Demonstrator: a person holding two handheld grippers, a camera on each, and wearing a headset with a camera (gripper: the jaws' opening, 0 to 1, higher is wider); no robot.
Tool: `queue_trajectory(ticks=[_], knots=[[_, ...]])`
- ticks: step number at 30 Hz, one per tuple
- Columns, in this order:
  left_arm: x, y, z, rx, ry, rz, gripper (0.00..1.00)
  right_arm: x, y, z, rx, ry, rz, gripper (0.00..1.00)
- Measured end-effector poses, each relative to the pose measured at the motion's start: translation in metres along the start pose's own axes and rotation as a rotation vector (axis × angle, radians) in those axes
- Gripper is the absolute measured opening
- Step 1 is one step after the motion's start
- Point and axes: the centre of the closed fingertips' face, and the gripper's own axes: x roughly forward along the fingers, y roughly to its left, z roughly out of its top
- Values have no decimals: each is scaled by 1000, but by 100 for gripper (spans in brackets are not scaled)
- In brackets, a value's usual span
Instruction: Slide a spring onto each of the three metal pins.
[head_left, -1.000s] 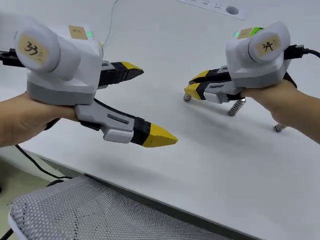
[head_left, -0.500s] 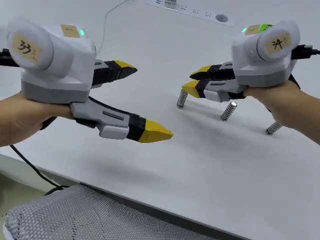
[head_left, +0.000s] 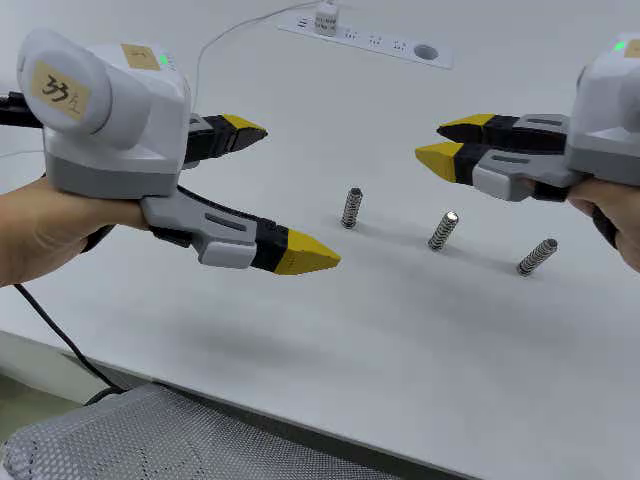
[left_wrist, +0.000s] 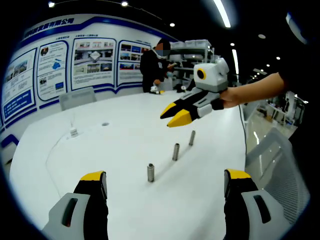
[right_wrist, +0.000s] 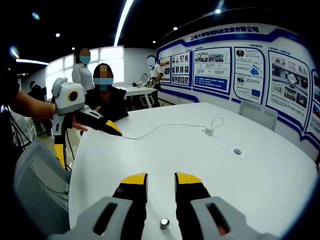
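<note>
All three pins (head_left: 443, 230) stand in a row on the surface (head_left: 400, 350), each wearing a spring (head_left: 351, 207), so the task looks finished. At most, the next move is a check that every spring sits fully down. The left gripper (head_left: 280, 195) hovers level, jaws spread wide, empty. The right gripper (head_left: 433, 142) hangs above the pins, jaws narrowly parted, empty.

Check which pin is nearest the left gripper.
The leftmost pin in the head view, just beyond the left gripper; the middle pin and rightmost pin stand farther off, toward the right gripper.
</note>
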Motion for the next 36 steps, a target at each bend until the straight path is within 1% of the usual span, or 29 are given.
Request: queue_trajectory(ticks=[2,3,4,6,10,11,12,13,14,17,20,24,26,27,28,29,30,31,33,36], knots=[[0,2,2,4,1,5,99,-13,-3,-1,-2,-2,-6,22],[-1,2,3,5,-1,6,99,-16,-9,-5,3,-4,-15,22],[-1,3,6,6,-5,7,100,-24,-12,-7,5,-6,-23,23],[-2,4,8,9,-7,10,100,-34,-16,-10,16,-5,-37,23],[-3,8,12,11,-10,21,100,-56,-28,-15,60,-21,-92,25],[-3,8,13,7,-17,21,100,-60,-30,-15,65,-25,-105,25],[-3,7,18,-14,-43,16,100,-67,-33,-17,69,-31,-120,25],[-4,6,20,-34,-56,11,100,-71,-39,-18,62,-33,-136,25],[-4,6,22,-36,-64,12,100,-77,-40,-19,50,-36,-159,25],[-4,6,22,-27,-55,19,100,-89,-37,-24,57,-37,-159,26],[-4,6,23,-24,-51,20,100,-100,-38,-30,57,-34,-170,28],[-5,4,26,-23,-59,20,100,-116,-38,-36,49,-33,-189,32],[-6,4,27,-30,-65,22,100,-123,-38,-41,42,-24,-189,34],[-8,4,29,-41,-71,24,100,-125,-34,-43,40,-14,-193,35],[-9,4,32,-60,-90,27,100,-128,-34,-46,37,-7,-201,36],[-11,5,37,-79,-122,30,100,-133,-34,-49,23,5,-209,36],[-13,6,38,-85,-129,35,100,-136,-34,-53,22,16,-210,37],[-14,8,39,-83,-131,40,100,-139,-29,-54,28,21,-213,39],[-15,9,37,-75,-121,48,100,-144,-26,-57,29,27,-215,42],[-17,9,34,-53,-94,45,100,-151,-23,-65,41,55,-205,50]])
